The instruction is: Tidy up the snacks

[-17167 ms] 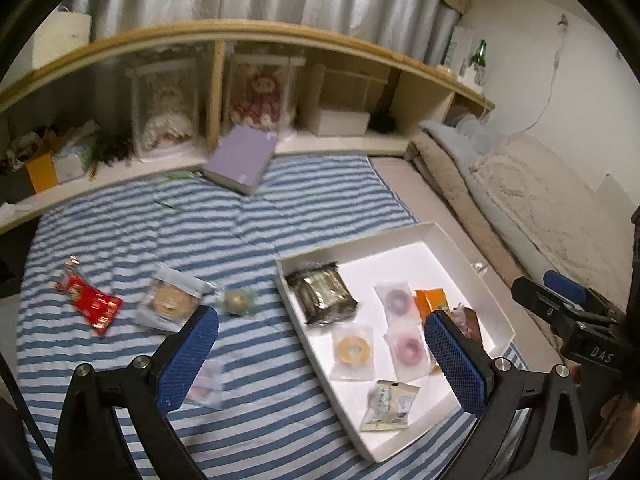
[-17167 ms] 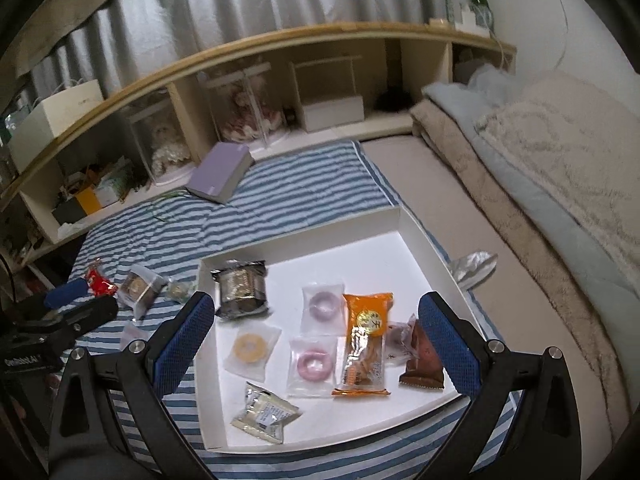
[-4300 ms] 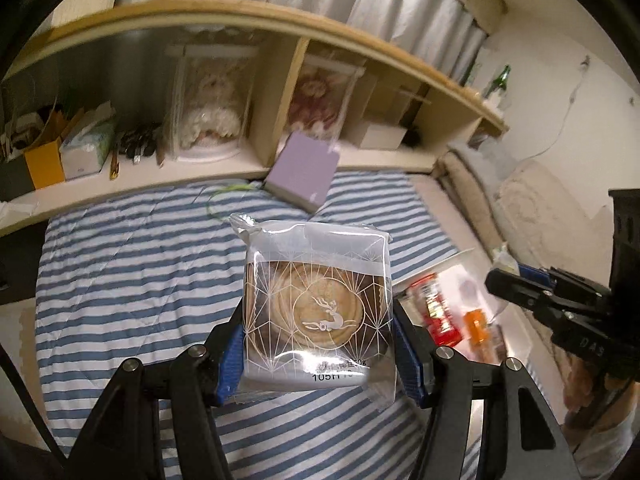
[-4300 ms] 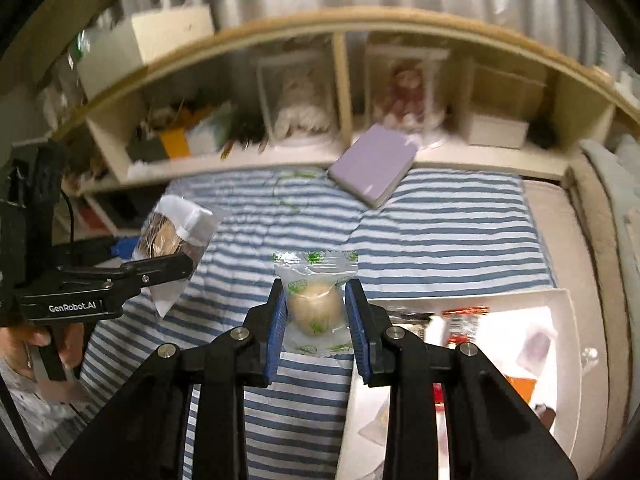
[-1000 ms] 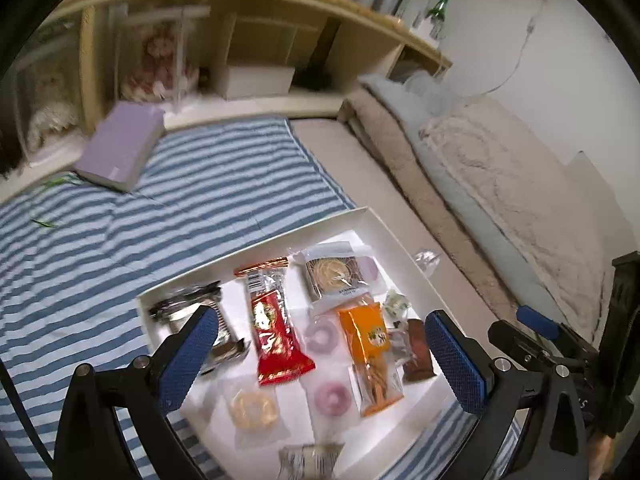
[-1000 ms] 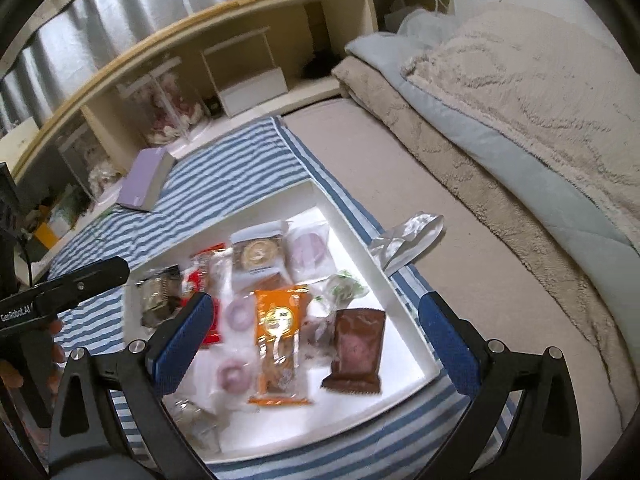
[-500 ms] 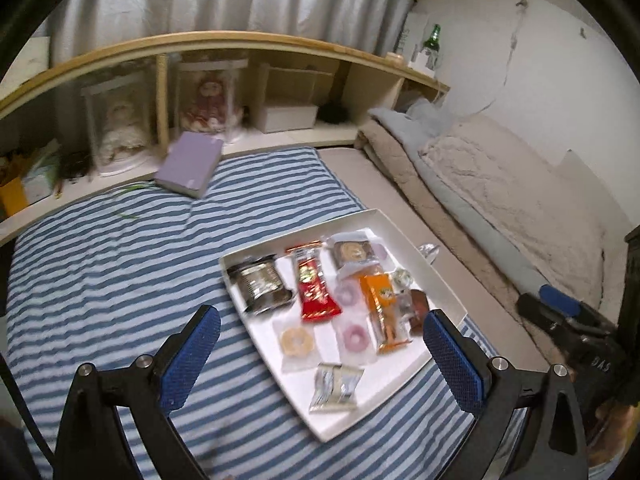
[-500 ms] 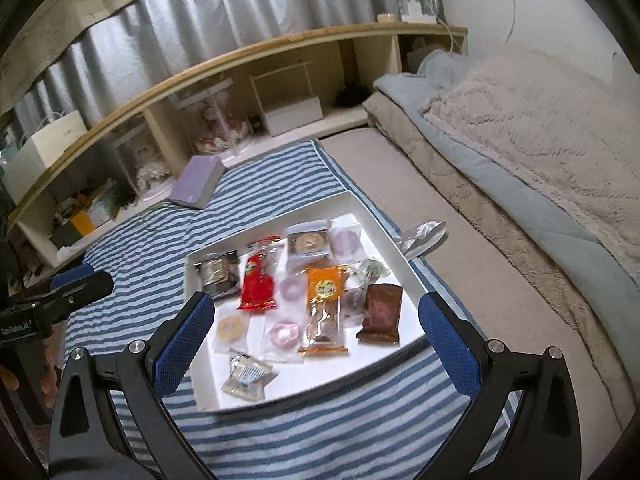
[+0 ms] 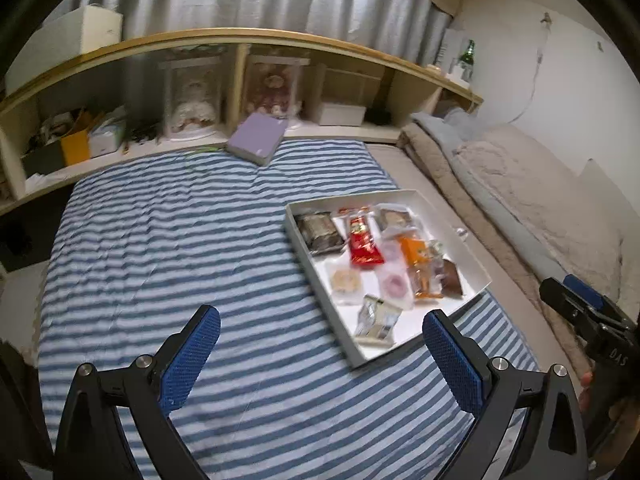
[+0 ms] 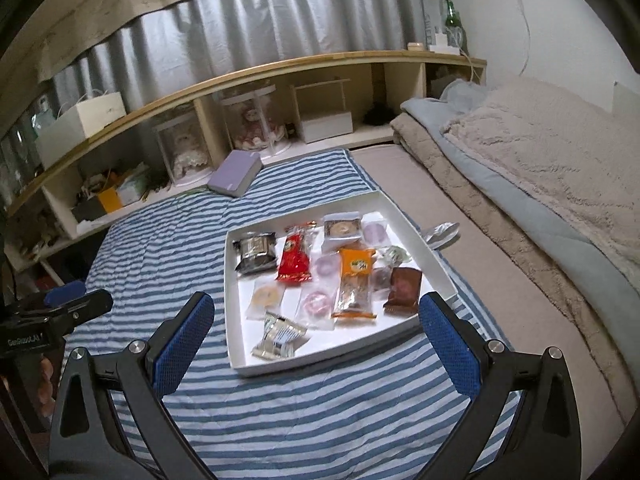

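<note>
Right wrist view gives me the clearest look at the shallow white rectangular tray [image 10: 236,344], which sits on the blue-and-white striped bedspread [image 10: 168,240] near its right edge. It is full of wrapped snacks: a red foil packet [image 10: 295,259], an orange packet [image 10: 355,264] on a clear biscuit wrapper, a brown wrapper [image 10: 404,286], a dark silvery packet [image 10: 257,251], ring-shaped sweets in clear sachets [image 10: 316,304] and a crinkled silver packet [image 10: 280,338] at the near edge. My right gripper [image 10: 316,344] hangs above the tray's near side, blue pads spread wide and holding nothing. My left gripper [image 9: 320,364] is likewise spread and empty, over bare stripes just left of the tray [image 9: 352,356]. Behind the bed runs a low wooden shelf unit [image 10: 280,68] with boxed dolls [image 10: 252,124]; a lavender box [image 10: 236,172] lies at its foot. Beige and grey blankets [image 10: 540,168] are heaped to the right.
</note>
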Demonstrator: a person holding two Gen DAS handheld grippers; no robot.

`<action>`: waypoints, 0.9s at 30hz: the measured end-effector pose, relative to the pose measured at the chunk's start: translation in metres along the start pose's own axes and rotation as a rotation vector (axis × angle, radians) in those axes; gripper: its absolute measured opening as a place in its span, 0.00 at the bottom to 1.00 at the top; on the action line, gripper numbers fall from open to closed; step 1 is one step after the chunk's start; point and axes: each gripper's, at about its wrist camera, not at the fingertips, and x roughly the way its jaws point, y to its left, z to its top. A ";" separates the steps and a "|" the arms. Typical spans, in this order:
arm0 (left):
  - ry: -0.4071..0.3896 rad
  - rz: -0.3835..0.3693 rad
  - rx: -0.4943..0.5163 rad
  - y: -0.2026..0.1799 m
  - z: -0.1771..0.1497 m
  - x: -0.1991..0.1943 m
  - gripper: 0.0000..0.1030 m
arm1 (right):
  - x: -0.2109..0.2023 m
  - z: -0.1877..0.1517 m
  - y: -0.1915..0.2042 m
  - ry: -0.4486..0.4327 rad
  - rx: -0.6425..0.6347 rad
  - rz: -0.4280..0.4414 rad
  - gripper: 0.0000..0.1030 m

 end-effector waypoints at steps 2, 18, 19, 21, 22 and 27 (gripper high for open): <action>-0.014 0.015 -0.007 0.005 -0.012 -0.005 1.00 | -0.002 -0.010 0.007 -0.011 -0.011 -0.001 1.00; -0.126 0.091 0.033 0.009 -0.063 -0.010 1.00 | 0.000 -0.056 0.011 -0.072 -0.016 -0.082 1.00; -0.131 0.095 0.041 0.006 -0.066 -0.010 1.00 | -0.002 -0.056 0.010 -0.082 -0.014 -0.081 1.00; -0.136 0.098 0.056 0.003 -0.069 -0.009 1.00 | -0.004 -0.056 0.011 -0.099 -0.020 -0.085 1.00; -0.136 0.098 0.060 0.004 -0.069 -0.008 1.00 | -0.006 -0.057 0.013 -0.109 -0.027 -0.086 1.00; -0.143 0.096 0.076 0.004 -0.072 -0.006 1.00 | -0.009 -0.059 0.021 -0.136 -0.063 -0.095 1.00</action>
